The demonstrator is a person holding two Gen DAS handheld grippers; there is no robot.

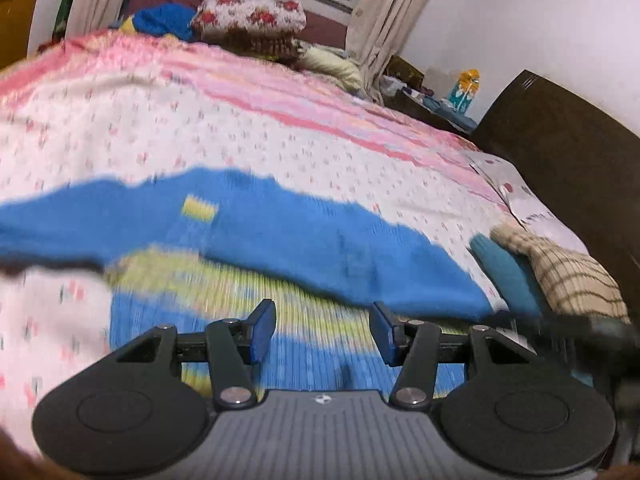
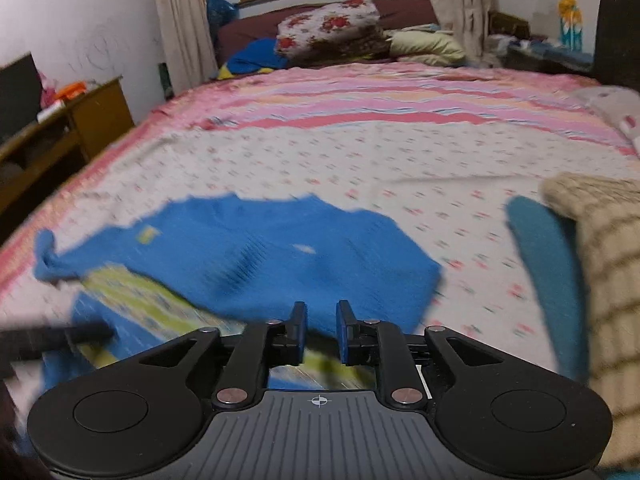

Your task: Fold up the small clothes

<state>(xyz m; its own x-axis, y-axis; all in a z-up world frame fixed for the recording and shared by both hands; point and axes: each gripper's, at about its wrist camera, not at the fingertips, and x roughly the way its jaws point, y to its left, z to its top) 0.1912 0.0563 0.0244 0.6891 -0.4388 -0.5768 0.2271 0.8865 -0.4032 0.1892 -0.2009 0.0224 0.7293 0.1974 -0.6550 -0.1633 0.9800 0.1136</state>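
A small blue knit sweater [image 1: 280, 236] with yellow-green bands lies on the bed, its upper part folded over the lower part; it also shows in the right wrist view [image 2: 272, 256]. My left gripper [image 1: 322, 330] is open and empty, just above the sweater's striped lower part. My right gripper [image 2: 321, 330] is open with a narrow gap and holds nothing, over the sweater's near edge. Both views are motion-blurred. The left gripper shows as a dark blur at the left of the right wrist view [image 2: 52, 338].
The bed has a pink floral and striped sheet [image 2: 400, 152]. A teal garment [image 2: 548, 272] and a beige checked knit [image 2: 608, 248] lie at the right. Folded quilts and pillows [image 2: 332, 28] sit at the far end. A wooden desk [image 2: 60, 128] stands left, a dark headboard [image 1: 560, 160] right.
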